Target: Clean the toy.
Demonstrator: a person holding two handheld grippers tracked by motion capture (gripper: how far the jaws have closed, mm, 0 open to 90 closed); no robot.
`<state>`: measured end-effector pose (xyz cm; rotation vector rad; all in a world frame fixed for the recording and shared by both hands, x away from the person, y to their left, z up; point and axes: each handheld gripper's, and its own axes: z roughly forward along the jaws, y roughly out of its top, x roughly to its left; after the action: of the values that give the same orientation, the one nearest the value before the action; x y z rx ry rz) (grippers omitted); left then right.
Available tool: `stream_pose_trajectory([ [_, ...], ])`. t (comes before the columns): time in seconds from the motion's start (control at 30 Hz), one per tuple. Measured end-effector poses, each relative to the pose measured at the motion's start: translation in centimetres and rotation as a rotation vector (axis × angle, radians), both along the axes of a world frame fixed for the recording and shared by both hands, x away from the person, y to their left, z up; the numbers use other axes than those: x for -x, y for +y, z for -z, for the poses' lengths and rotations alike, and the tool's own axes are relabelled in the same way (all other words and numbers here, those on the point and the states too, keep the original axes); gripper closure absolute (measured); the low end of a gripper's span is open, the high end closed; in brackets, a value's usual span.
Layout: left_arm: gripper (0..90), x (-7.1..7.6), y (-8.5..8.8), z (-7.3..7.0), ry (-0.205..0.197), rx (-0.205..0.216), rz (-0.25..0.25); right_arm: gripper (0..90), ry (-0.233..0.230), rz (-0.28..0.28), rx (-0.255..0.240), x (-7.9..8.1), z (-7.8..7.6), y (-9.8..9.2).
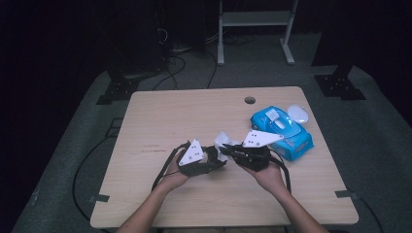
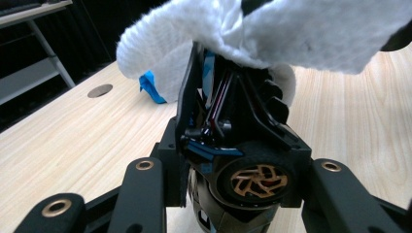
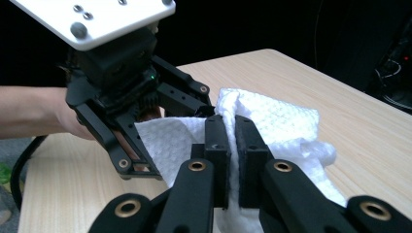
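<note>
Dark room, wood desk (image 1: 160, 116). Both the left gripper (image 1: 214, 158) and right gripper (image 3: 232, 145) have jaws clamped on one wet wipe (image 3: 282, 116), held above the desk beside the blue wipe pack (image 1: 286, 131). Pulling apart could tear it or slip a corner.

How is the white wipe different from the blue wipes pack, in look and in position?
The white wipe is soft, crumpled cloth with a dimpled texture; the blue wipes pack is a smooth, full packet with a white lid. The wipe is held up between the left hand-held gripper and the right hand-held gripper; the pack lies flat on the table, touched by neither. The wipe sits near the table's middle, the pack toward its right edge.
</note>
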<state>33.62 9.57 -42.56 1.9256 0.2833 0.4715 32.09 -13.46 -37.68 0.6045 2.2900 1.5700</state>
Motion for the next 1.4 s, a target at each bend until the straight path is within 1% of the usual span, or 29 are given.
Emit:
stream_pose_trajectory([
  [0.23,57.0,0.0,0.0,-0.1,-0.002,-0.005,0.001,85.7,0.007,0.008,0.006,0.0,0.0,-0.1],
  [0.43,56.9,0.0,0.0,-0.3,-0.003,-0.008,0.004,85.8,0.008,0.025,0.019,-0.1,0.0,-0.1],
  [0.47,56.9,-0.1,0.0,-0.3,-0.003,-0.011,0.003,85.8,0.014,0.030,0.022,-0.1,0.0,-0.2],
  [0.53,57.0,-0.1,0.1,-0.2,0.000,-0.022,0.005,85.8,0.014,0.048,0.036,-0.2,0.3,-0.3],
  [0.57,57.0,-0.1,0.1,-0.1,0.002,-0.021,0.005,85.8,0.020,0.049,0.030,-0.3,0.5,-0.4],
  [0.6,57.1,-0.2,0.2,-0.1,0.003,-0.029,0.003,85.8,0.034,0.049,0.017,-0.4,0.7,-0.6],
  [0.63,57.7,-0.2,0.2,-0.1,0.002,-0.040,-0.001,85.8,0.042,0.056,0.019,-0.6,0.9,-0.7],
  [0.67,57.8,-0.3,0.2,-0.1,0.006,-0.049,-0.002,85.8,0.039,0.059,0.028,-0.7,1.0,-0.7],
  [0.73,57.8,-0.4,0.2,0.1,0.014,-0.055,-0.002,85.8,0.056,0.063,0.023,-0.9,1.5,-0.8],
  [0.77,57.8,-0.5,0.2,0.2,0.018,-0.073,-0.001,85.8,0.066,0.067,0.024,-1.0,1.6,-0.9],
  [0.83,57.8,-0.6,0.2,0.5,0.023,-0.092,-0.003,85.7,0.083,0.068,0.023,-1.3,2.1,-1.0],
  [0.87,57.8,-0.7,0.1,0.7,0.027,-0.111,-0.004,85.7,0.098,0.069,0.019,-1.4,2.4,-1.1],
  [0.97,57.8,-0.9,0.0,1.2,0.038,-0.156,-0.006,85.7,0.123,0.071,0.015,-1.8,3.1,-1.3],
  [1.0,57.8,-1.0,0.0,1.1,0.047,-0.159,-0.006,85.7,0.133,0.070,0.016,-2.0,3.4,-1.3],
  [1.03,57.8,-1.1,0.0,1.0,0.057,-0.176,-0.006,85.7,0.147,0.070,0.012,-2.1,3.7,-1.4],
  [1.1,57.7,-1.2,-0.1,1.1,0.052,-0.217,-0.014,85.7,0.164,0.069,0.013,-2.4,4.1,-1.4],
  [1.13,57.7,-1.3,-0.2,1.1,0.065,-0.225,-0.018,85.6,0.171,0.069,0.015,-2.4,4.2,-1.4],
  [1.17,57.7,-1.4,-0.2,1.0,0.077,-0.252,-0.013,85.6,0.172,0.068,0.016,-2.5,4.4,-1.4],
  [1.23,57.6,-1.6,-0.4,0.9,0.099,-0.284,-0.012,85.6,0.177,0.066,0.015,-2.6,4.5,-1.4],
  [1.27,59.9,-1.6,-0.5,0.9,0.119,-0.289,-0.005,85.6,0.182,0.065,0.017,-2.6,4.5,-1.3],
  [1.3,60.4,-1.7,-0.5,1.0,0.126,-0.316,-0.002,85.6,0.183,0.062,0.016,-2.6,4.6,-1.2],
  [1.37,60.3,-1.8,-0.6,1.0,0.120,-0.325,-0.012,85.6,0.188,0.059,0.018,-2.6,4.7,-1.1],
  [1.4,60.3,-1.9,-0.6,1.0,0.132,-0.322,-0.008,85.6,0.190,0.056,0.021,-2.6,4.7,-1.0],
])
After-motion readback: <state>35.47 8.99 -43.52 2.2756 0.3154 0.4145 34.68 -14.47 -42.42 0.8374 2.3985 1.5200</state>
